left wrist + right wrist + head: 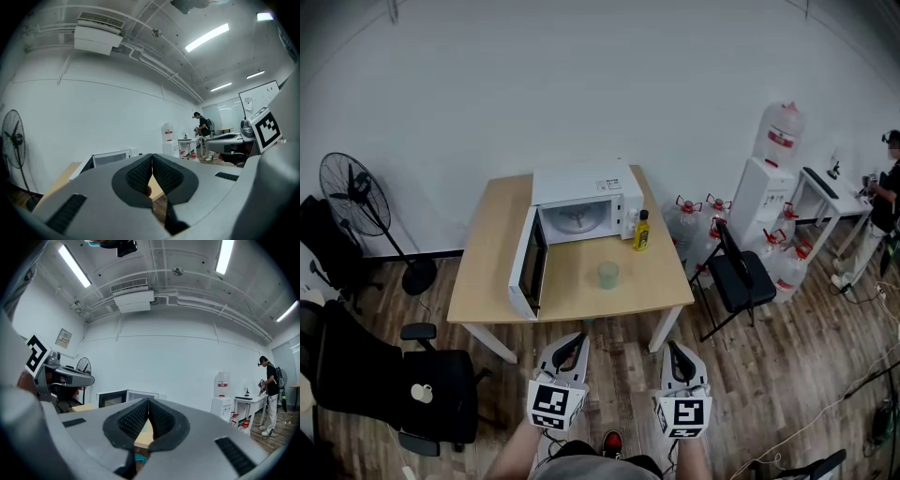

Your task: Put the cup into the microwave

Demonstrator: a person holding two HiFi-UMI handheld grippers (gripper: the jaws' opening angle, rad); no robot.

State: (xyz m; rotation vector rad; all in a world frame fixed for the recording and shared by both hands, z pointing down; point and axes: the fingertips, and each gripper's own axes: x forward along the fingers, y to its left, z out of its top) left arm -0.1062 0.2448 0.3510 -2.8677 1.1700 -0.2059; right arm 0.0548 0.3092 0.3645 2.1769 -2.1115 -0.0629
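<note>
A pale green cup (607, 274) stands on the wooden table (487, 272), in front of the white microwave (586, 202). The microwave's door (528, 265) hangs wide open to the left, and its cavity shows a glass turntable. My left gripper (571, 344) and right gripper (675, 352) hover side by side short of the table's near edge, well back from the cup. Both are shut and hold nothing. In the left gripper view the pads of the left gripper (152, 157) meet, with the microwave (110, 157) beyond. The right gripper (148, 401) likewise points level toward the microwave (115, 398).
A yellow bottle (641, 232) stands right of the microwave. A floor fan (354, 197) and a black office chair (394, 375) are on the left. A black chair (739, 277), water jugs (689, 217) and a water dispenser (764, 187) are on the right. A person (886, 197) stands far right.
</note>
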